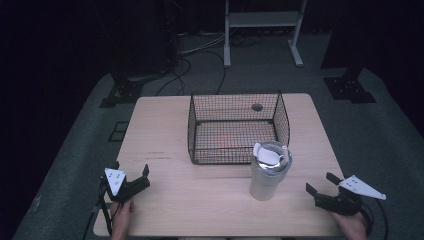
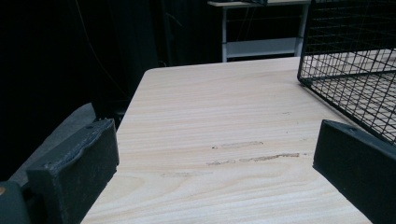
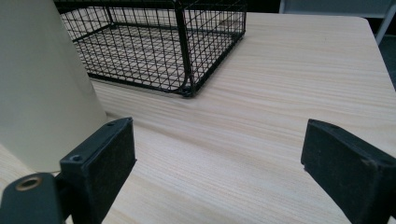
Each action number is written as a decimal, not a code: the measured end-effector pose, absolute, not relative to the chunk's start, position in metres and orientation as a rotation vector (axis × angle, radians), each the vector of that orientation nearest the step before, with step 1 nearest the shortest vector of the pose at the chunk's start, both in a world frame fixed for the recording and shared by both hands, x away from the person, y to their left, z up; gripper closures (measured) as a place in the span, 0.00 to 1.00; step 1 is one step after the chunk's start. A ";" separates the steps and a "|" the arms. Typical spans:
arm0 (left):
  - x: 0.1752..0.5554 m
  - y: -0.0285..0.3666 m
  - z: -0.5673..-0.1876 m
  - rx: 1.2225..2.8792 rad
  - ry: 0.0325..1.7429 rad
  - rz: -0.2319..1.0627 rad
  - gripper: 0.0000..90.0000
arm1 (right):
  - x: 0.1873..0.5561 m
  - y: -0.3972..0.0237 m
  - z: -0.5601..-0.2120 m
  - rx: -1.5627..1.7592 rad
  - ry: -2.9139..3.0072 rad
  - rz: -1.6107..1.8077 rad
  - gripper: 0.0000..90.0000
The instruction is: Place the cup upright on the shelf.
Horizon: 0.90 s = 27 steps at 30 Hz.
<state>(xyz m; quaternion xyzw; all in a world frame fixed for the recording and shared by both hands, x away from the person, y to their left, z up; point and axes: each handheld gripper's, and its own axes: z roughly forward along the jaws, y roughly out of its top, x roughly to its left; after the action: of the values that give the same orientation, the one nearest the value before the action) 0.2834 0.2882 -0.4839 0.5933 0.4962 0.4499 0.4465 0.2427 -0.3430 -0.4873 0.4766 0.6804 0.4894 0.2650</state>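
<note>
1. A pale wooden rectangular desk stands on a grey floor in a dark room.
2. A black wire-mesh basket with an open top sits on the desk, just past its centre toward 12 o'clock; the wood shows through its mesh floor.
3. A tall cream tumbler with a grey-and-white lid stands upright at about 5 o'clock from the basket, just beside its near right corner; whether the two touch cannot be told.
4. The left hand-held gripper, with a grey three-cornered plate on top, is held at the desk's 7 o'clock corner. Its jaws are spread wide with only bare wood between them, and they grasp nothing.
5. The right hand-held gripper is held at the desk's 5 o'clock corner, at 3 o'clock from the tumbler and apart from it. Its jaws are also spread wide and hold nothing.
6. In the right gripper view the tumbler's cream wall rises beside the left jaw, with the basket's corner beyond.
7. A white metal frame stands on the floor at 12 o'clock, beyond the desk.
</note>
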 end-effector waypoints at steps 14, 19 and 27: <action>0.282 0.289 -0.484 1.466 1.223 1.120 0.00 | 0.239 -0.338 -0.468 1.195 1.882 1.335 0.10; 0.281 0.288 -0.484 1.466 1.219 1.125 0.00 | 0.236 -0.335 -0.457 1.154 1.908 1.329 0.10; 0.281 0.288 -0.484 1.462 1.218 1.123 0.00 | 0.234 -0.325 -0.447 1.090 1.958 1.339 0.10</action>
<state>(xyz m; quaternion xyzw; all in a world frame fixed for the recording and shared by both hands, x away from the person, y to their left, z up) 0.2811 0.2883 -0.4843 0.5911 0.4926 0.4541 0.4492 0.2338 -0.3250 -0.4469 0.4030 0.7237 0.4948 0.2626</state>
